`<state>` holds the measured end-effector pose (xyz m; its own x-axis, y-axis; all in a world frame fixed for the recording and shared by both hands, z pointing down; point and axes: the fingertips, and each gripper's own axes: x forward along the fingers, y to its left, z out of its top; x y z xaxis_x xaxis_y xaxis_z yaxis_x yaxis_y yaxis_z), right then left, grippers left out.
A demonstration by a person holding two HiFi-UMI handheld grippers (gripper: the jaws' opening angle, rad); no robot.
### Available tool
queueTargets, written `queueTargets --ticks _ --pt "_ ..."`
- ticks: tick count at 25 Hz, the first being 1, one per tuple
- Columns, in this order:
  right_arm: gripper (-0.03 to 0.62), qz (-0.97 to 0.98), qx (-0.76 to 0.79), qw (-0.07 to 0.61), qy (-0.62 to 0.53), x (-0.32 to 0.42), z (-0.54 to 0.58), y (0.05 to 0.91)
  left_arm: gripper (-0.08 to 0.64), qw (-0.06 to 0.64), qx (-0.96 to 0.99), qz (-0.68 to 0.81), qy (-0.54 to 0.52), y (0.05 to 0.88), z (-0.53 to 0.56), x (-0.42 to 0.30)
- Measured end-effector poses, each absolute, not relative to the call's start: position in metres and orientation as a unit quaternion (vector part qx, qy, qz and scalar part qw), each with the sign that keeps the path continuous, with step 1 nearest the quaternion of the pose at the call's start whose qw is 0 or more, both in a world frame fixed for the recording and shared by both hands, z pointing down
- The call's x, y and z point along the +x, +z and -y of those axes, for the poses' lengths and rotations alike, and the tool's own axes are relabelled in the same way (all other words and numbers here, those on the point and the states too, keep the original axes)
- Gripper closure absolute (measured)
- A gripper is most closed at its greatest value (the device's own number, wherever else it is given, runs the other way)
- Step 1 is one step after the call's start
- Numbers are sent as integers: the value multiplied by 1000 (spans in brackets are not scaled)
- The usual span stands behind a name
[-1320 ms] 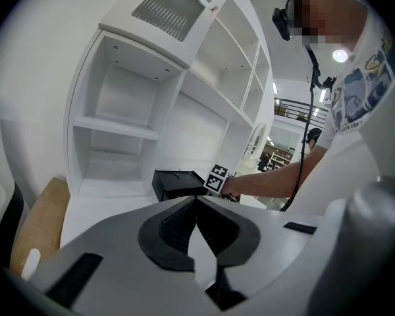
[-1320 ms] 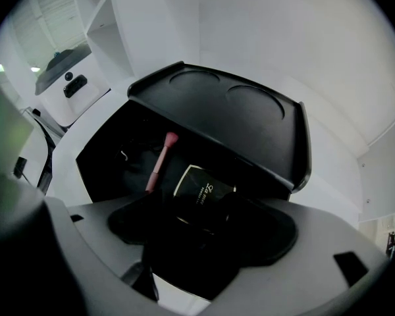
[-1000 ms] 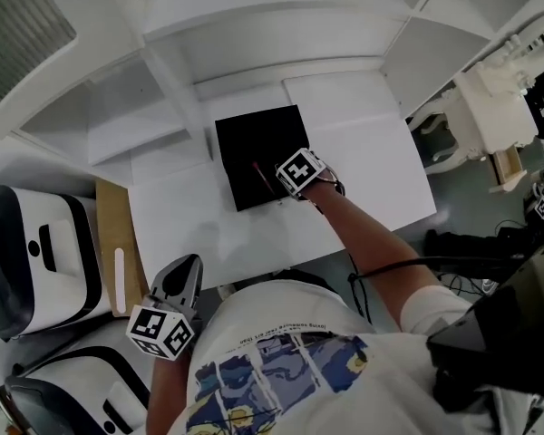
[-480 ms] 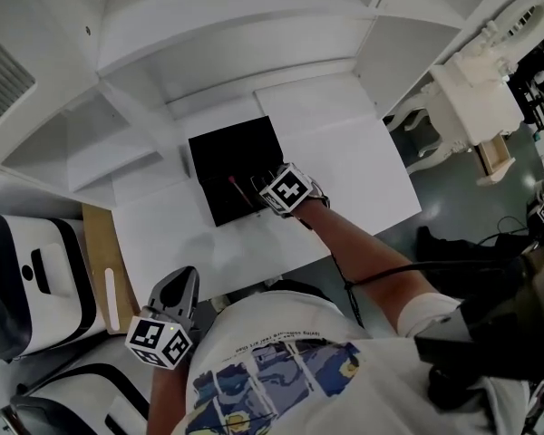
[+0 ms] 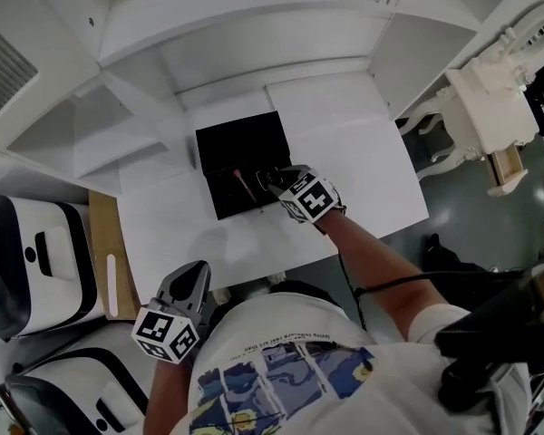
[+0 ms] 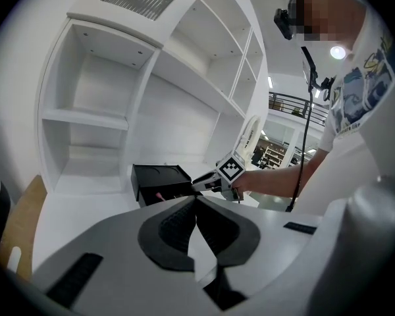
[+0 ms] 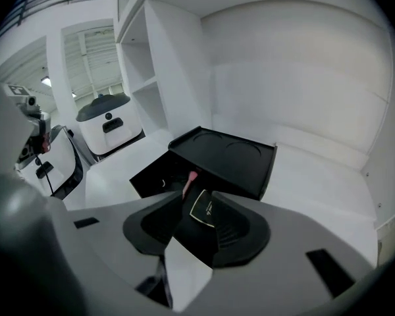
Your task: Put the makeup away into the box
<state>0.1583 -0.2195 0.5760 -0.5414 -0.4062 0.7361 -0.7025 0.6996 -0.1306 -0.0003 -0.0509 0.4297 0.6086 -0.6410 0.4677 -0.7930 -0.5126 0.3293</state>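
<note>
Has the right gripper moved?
Yes. The right gripper pulled back: its cube, earlier over the black box, now sits past the box's right edge. Its jaws just closed on a black case.

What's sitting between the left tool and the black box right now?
Only bare white tabletop lies between the left tool and the black box. The left gripper view shows that stretch best, and the head view agrees.

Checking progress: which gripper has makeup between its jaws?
The right gripper, at the black box: its jaws have just been closing on a black makeup item. The left gripper has its jaws together, empty.
</note>
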Motion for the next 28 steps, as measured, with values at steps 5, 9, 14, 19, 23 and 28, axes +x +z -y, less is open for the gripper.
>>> queueTargets --ticks 5,9,14,19,23,28 --pt "522 858 329 333 213 167 212 577 546 268 852 423 155 433 46 7" --pt "554 860 323 321 230 175 199 582 546 271 850 421 164 438 46 16" --pt "565 863 320 299 252 180 176 580 546 266 859 403 172 439 47 26" --pt "566 871 313 285 249 177 140 566 546 260 871 379 172 439 49 31" --pt "566 874 319 272 245 173 118 549 546 251 884 357 166 432 51 32" --pt "566 877 328 256 240 157 98 529 546 239 893 343 166 426 44 20"
